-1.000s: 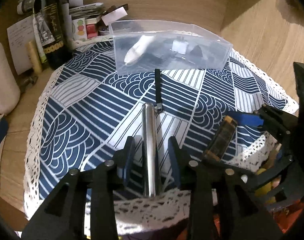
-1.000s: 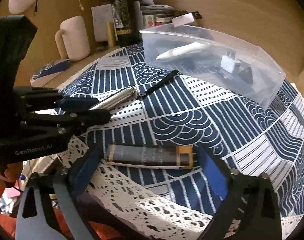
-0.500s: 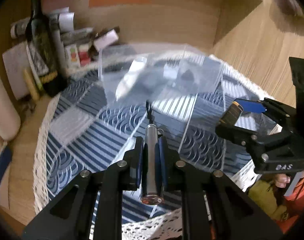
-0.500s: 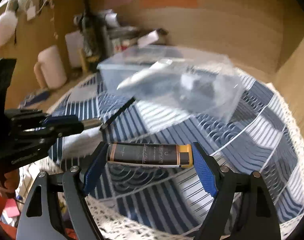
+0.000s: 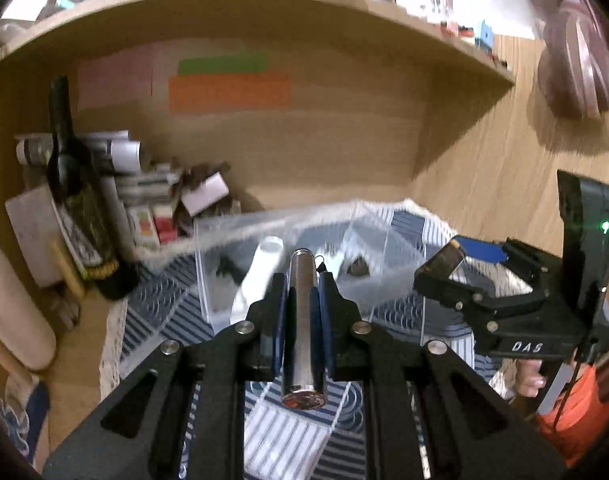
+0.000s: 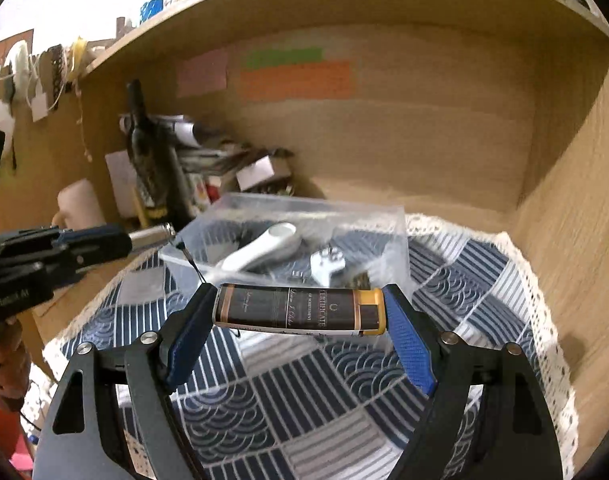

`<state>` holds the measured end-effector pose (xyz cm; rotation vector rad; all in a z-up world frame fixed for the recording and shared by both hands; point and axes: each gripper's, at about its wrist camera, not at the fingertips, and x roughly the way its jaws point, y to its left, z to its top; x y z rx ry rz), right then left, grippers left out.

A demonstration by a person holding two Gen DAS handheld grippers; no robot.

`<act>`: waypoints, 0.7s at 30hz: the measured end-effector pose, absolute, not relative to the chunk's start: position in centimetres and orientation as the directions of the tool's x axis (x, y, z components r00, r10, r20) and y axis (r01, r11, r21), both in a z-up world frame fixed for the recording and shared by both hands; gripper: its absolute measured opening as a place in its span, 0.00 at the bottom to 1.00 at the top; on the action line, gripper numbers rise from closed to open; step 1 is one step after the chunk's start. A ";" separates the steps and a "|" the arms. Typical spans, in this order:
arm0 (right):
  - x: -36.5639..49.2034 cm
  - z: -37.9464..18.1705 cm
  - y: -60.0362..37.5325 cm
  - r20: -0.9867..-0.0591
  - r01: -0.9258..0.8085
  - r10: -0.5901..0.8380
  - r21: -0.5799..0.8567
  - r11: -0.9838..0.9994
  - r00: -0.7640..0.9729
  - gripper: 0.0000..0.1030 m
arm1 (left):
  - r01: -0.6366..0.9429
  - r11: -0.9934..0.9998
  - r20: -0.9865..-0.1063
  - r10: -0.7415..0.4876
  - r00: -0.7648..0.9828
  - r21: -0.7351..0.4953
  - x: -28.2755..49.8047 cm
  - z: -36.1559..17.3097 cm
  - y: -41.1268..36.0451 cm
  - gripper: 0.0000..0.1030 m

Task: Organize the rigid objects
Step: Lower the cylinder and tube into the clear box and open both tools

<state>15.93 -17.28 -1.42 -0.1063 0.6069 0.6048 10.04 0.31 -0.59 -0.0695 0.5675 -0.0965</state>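
My left gripper (image 5: 300,292) is shut on a silver metal cylinder (image 5: 303,328) with a black strap, held in the air just short of the clear plastic bin (image 5: 288,232). My right gripper (image 6: 300,308) is shut on the ends of a dark brown tube with a gold cap (image 6: 300,311), held crosswise above the cloth, in front of the bin (image 6: 316,208). The bin holds a white handled object (image 6: 260,250), a white plug (image 6: 327,266) and small dark pieces. The left gripper and cylinder (image 6: 150,235) show at the left of the right wrist view; the right gripper and tube (image 5: 444,258) at the right of the left wrist view.
A blue and white patterned cloth with a lace edge (image 6: 324,392) covers the table inside a wooden alcove. A dark wine bottle (image 5: 78,200), rolled papers, small boxes and a pale mug (image 6: 80,200) stand at the back left. A wooden shelf (image 5: 264,4) runs overhead.
Both grippers closed on their objects on the cloth, lifted them and carried them up and forward toward the bin. The views now tilt up to the alcove wall.
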 end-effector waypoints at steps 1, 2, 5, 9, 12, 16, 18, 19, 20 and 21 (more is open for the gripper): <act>16.2 -1.1 -17.2 -0.560 -0.564 0.504 0.078 0.822 0.658 0.78 | 0.073 0.993 -0.526 -0.112 0.843 -0.095 10.4 -0.1 0.4 0.14; 16.5 -0.9 -17.1 -0.555 -0.563 0.503 0.073 0.823 0.662 0.78 | 0.075 0.992 -0.521 -0.115 0.846 -0.097 10.8 0.2 0.6 0.14; 17.6 -0.2 -16.9 -0.545 -0.562 0.502 0.067 0.824 0.672 0.78 | 0.078 0.992 -0.506 -0.117 0.854 -0.099 11.9 1.2 0.9 0.14; 19.1 0.3 -16.6 -0.535 -0.561 0.509 0.078 0.824 0.674 0.78 | 0.080 0.992 -0.497 -0.117 0.860 -0.096 13.4 1.9 1.3 0.14; 20.3 0.4 -16.0 -0.536 -0.561 0.505 0.068 0.825 0.677 0.78 | 0.076 0.993 -0.505 -0.112 0.856 -0.093 14.8 1.7 1.6 0.14; 22.0 -0.4 -14.6 -0.568 -0.568 0.490 0.047 0.822 0.661 0.78 | 0.083 0.992 -0.531 -0.122 0.839 -0.096 16.9 0.2 2.1 0.14; 22.9 -1.5 -13.8 -0.601 -0.571 0.478 0.043 0.820 0.641 0.78 | 0.086 0.991 -0.551 -0.130 0.824 -0.106 17.8 -0.8 2.4 0.14; 23.3 -2.1 -13.6 -0.614 -0.571 0.473 0.044 0.820 0.632 0.78 | 0.086 0.990 -0.563 -0.136 0.815 -0.116 18.4 -1.5 2.6 0.14; 23.6 -2.6 -13.4 -0.627 -0.573 0.471 0.047 0.818 0.621 0.78 | 0.087 0.989 -0.574 -0.143 0.806 -0.124 18.8 -2.1 2.8 0.14; 23.9 -3.1 -13.2 -0.641 -0.575 0.467 0.049 0.816 0.608 0.78 | 0.085 0.987 -0.586 -0.148 0.796 -0.134 19.3 -2.8 3.0 0.14</act>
